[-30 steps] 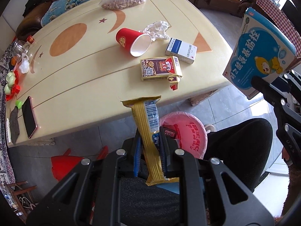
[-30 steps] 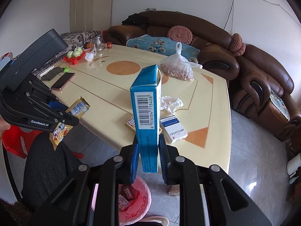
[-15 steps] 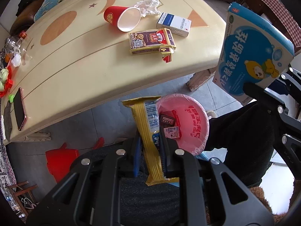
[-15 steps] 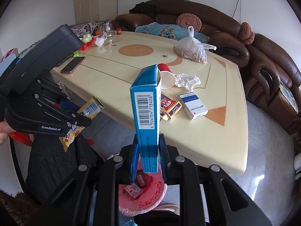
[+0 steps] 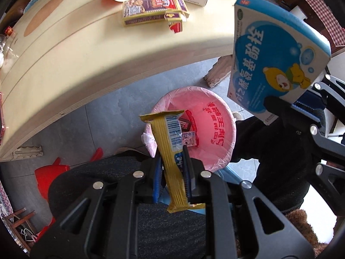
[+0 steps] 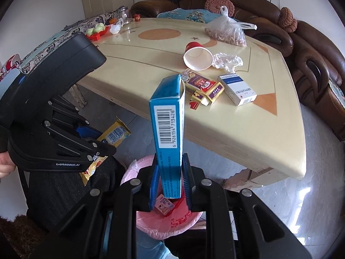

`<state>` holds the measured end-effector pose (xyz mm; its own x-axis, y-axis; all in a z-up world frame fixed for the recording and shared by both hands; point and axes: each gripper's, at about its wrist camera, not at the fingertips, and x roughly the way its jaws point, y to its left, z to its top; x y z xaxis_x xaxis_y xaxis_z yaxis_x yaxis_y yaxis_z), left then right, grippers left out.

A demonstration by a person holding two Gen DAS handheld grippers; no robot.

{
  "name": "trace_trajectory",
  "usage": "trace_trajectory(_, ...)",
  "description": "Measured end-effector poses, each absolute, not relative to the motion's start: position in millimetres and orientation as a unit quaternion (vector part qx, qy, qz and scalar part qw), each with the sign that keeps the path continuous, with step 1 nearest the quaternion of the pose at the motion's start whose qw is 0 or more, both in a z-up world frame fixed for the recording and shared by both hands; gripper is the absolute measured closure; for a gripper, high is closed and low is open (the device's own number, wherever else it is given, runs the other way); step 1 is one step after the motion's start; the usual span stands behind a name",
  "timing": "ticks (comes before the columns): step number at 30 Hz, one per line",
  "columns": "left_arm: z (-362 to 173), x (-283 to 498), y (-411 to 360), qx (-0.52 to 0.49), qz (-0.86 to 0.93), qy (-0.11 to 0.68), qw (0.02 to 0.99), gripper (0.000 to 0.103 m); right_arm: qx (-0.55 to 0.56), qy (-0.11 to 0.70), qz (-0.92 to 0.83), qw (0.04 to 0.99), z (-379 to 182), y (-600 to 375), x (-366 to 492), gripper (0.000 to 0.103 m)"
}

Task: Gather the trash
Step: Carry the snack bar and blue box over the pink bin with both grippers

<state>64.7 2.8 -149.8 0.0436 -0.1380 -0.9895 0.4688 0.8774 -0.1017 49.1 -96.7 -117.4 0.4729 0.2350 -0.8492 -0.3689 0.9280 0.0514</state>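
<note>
**Both loads over the bin**

My left gripper [image 5: 171, 172] pinches the yellow wrapper [image 5: 170, 151] by its lower end, pointing straight down so the wrapper hangs over the pink-lined bin [image 5: 215, 129]. My right gripper [image 6: 170, 181] clamps the blue box [image 6: 169, 125] upright above the same bin [image 6: 172, 222], beside the table [image 6: 237, 129]. I judge release comes next; cup [image 6: 197, 55] and packs remain.

yellow wrapper [image 5: 172, 149] clamped in left gripper [image 5: 171, 172], pink bin [image 5: 217, 133] below
</note>
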Motion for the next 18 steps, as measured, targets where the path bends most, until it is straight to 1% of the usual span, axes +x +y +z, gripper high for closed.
trace_trajectory(18,-255,78,-1,0.076,-0.219,0.722,0.652,0.085,-0.019,0.563,0.153,0.812,-218,-103,56,0.083)
